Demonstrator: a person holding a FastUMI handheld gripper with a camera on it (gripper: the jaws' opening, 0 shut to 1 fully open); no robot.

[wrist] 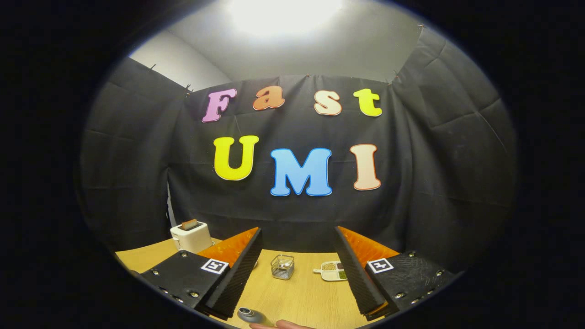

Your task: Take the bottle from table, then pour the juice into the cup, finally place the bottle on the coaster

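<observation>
My gripper (298, 229) is open, its fingers spread wide with nothing between them, held above a wooden table (301, 297). Beneath the near end of the left finger (237, 274) lies the top of a small grey bottle-like object (249, 314) with a round cap; its body is cut off from sight. A person's fingertip (285, 325) rests right beside it. Beyond it, between the fingers, a small clear square cup (282, 266) stands on the table.
A white toaster (191, 235) stands at the back left of the table, left of the left finger. A white divided dish (332, 270) with seeds and green bits lies by the right finger. Black cloth walls close the booth behind and on both sides.
</observation>
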